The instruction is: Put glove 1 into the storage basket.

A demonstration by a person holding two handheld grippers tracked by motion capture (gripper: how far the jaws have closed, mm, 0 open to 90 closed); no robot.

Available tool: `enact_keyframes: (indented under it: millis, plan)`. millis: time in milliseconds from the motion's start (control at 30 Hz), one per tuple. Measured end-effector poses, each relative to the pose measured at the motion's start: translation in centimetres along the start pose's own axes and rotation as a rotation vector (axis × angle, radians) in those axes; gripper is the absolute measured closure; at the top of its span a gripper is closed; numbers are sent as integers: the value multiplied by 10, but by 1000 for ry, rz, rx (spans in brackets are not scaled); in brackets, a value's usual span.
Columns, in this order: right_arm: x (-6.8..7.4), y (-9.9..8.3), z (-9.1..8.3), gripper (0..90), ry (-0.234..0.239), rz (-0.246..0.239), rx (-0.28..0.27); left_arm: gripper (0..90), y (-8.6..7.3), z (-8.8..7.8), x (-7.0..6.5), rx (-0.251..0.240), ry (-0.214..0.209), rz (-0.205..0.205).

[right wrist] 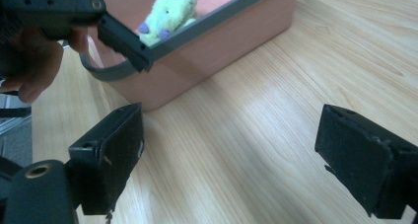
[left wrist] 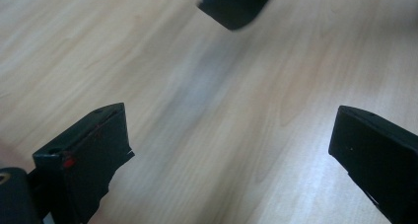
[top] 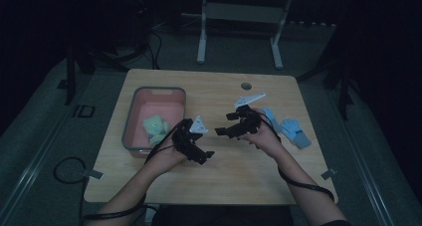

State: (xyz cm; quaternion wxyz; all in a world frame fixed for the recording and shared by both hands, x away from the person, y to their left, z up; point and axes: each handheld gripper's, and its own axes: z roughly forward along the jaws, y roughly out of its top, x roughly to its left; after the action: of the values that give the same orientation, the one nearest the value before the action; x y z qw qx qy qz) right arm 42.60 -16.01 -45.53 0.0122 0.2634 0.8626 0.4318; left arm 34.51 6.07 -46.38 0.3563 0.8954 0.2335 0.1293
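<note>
Item: pale green plush toy, lying inside the pink plastic bin with grey rim at the left of the light wooden table.

Left gripper: jaws wide apart, empty, over bare wood.

Right gripper: jaws spread wide, empty, facing the bin.

Step, as judged: between placements; next likely reach is the blue fabric item at right, too dim to identify.

The high view was dim and bluish, its surroundings sinking to black around the bench. Both gripper views were bright, with a soft sheen on the wood; a blurred dark claw smeared the top of the left gripper view.
</note>
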Motion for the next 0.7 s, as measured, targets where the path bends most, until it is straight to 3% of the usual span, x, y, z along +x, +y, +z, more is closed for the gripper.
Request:
enact_keyframes:
  millis: [67, 267, 300, 367, 700]
  plan:
    - [0, -3, -2, 134, -2, -2, -2, 17, 2, 5, -5, 7, -11, 18]
    - [-5, -18, -13, 270, -26, -4, -23, 17, 5, 13, -16, -18, -35, 30]
    - [-11, -30, -20, 335, -40, 3, -30, 17, 6, 20, -24, -38, -42, 34]
    - [-14, -37, -23, 365, -50, 6, -23, 17, 5, 25, -29, -46, -49, 31]
    - [-30, -66, -44, 418, -109, 28, -40, 17, -7, 44, -38, -45, -72, 31]
